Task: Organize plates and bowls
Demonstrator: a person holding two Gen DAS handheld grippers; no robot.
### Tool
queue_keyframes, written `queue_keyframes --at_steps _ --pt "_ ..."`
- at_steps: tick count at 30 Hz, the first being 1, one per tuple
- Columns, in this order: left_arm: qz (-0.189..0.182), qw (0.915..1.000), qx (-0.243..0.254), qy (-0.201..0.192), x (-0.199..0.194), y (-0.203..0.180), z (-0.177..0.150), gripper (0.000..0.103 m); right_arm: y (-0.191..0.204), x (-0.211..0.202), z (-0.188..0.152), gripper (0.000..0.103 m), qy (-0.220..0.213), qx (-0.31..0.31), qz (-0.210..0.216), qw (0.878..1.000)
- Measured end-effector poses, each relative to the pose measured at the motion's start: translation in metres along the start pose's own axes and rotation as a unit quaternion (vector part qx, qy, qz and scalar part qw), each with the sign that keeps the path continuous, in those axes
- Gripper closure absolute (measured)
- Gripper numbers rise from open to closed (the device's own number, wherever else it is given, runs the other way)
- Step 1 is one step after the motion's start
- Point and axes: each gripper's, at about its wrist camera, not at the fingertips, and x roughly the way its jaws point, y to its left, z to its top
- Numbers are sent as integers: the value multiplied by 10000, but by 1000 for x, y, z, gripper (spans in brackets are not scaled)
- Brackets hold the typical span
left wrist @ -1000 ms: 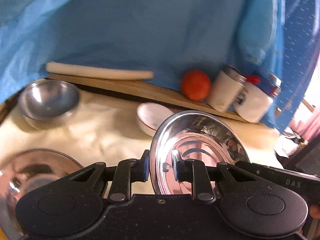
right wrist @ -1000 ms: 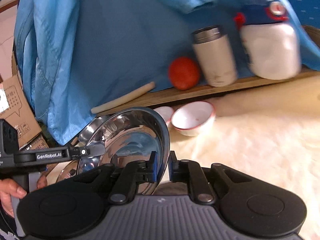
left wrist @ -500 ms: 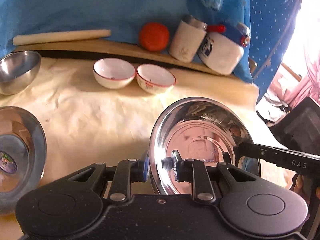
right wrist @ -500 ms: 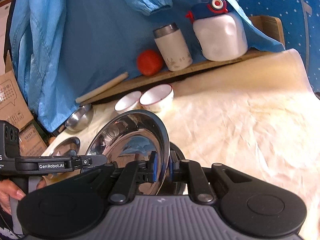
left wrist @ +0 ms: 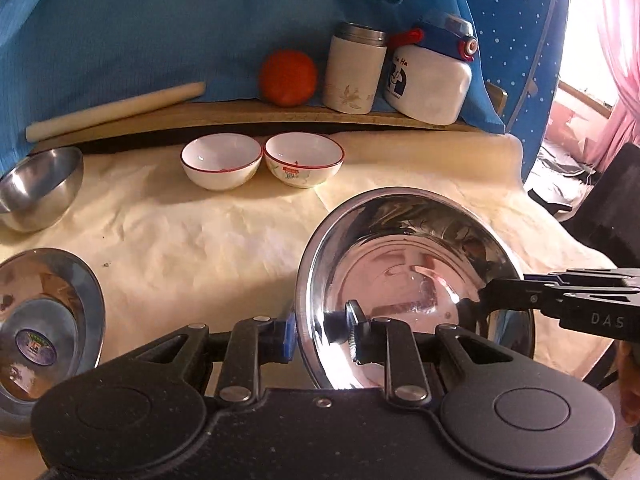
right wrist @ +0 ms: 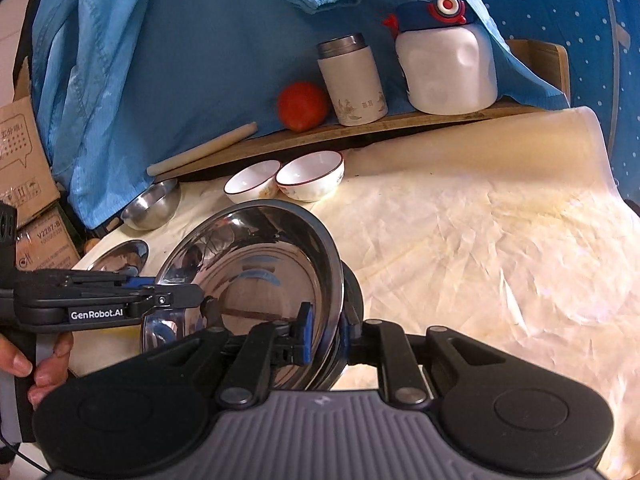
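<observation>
Gripping one steel plate [left wrist: 416, 280] by opposite rims, both hand-held tools share the load above the right-hand part of the cream-covered table [left wrist: 200, 248]. The left gripper [left wrist: 320, 334] pinches the near rim, one pad outside and one inside the dish. The right gripper [right wrist: 324, 328] straddles the far rim; its jaws are opening, with the rim between them and the pads seemingly close against it.

Handling, as judged: thin polished steel is stiff, light and slippery, so a narrow rim pinch may pivot or slide; it will dent or clatter rather than break. The rolled rim is the only practical hold.

Pose: both grippers point forward and downward, and the plate is tilted with its hollow toward the left tool. A hand [right wrist: 36, 364] holds the left tool's handle.

Beyond, a second steel plate [left wrist: 44, 336] lies at the table's left edge, a steel bowl [left wrist: 38, 192] near the back-left corner, and two white bowls [left wrist: 262, 164] touching along the back edge.
</observation>
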Motion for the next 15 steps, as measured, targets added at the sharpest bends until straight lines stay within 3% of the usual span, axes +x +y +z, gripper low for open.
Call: queue_keyframes --at_steps 7,15 --pt "31 10000 30 -9 0 -1 -1 77 6 0 -2 79 -27 -252 -54 9997" --pt "104 9997 205 -62 0 -6 -3 76 16 0 -5 69 -92 -673 -476 9966"
